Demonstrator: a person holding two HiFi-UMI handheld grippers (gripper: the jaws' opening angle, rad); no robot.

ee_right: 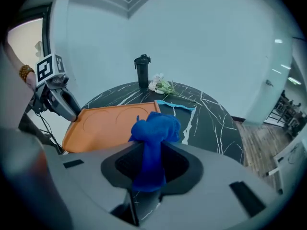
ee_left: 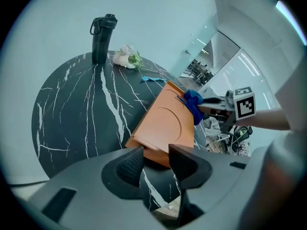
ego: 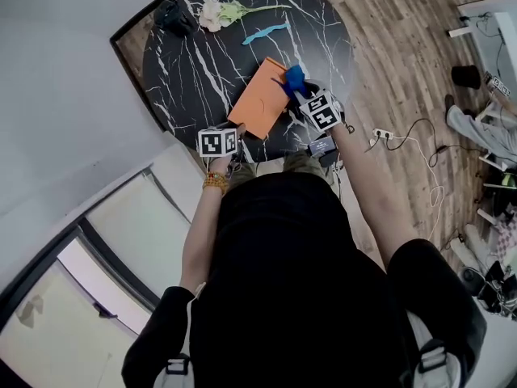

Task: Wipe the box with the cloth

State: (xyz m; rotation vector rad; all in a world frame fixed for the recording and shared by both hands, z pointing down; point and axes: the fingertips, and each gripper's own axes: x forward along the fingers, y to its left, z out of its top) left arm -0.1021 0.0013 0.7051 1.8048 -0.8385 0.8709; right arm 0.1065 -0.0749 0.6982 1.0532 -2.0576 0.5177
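A flat orange box (ego: 262,95) lies on the round black marble table (ego: 194,71), its near end at the table's front edge. My left gripper (ego: 239,129) is at that near end; in the left gripper view the box's edge (ee_left: 158,150) fills the gap between the fingertips of my left gripper (ee_left: 152,159). My right gripper (ego: 296,91) is shut on a bunched blue cloth (ego: 293,78), which rests at the box's right edge. In the right gripper view the cloth (ee_right: 156,128) hangs from the jaws of my right gripper (ee_right: 152,158), just past the box (ee_right: 110,121).
A black bottle (ego: 174,16), white flowers (ego: 214,12) and a light-blue strip (ego: 265,32) sit at the table's far side. A power strip with cables (ego: 382,134) lies on the wooden floor to the right. A white wall runs along the left.
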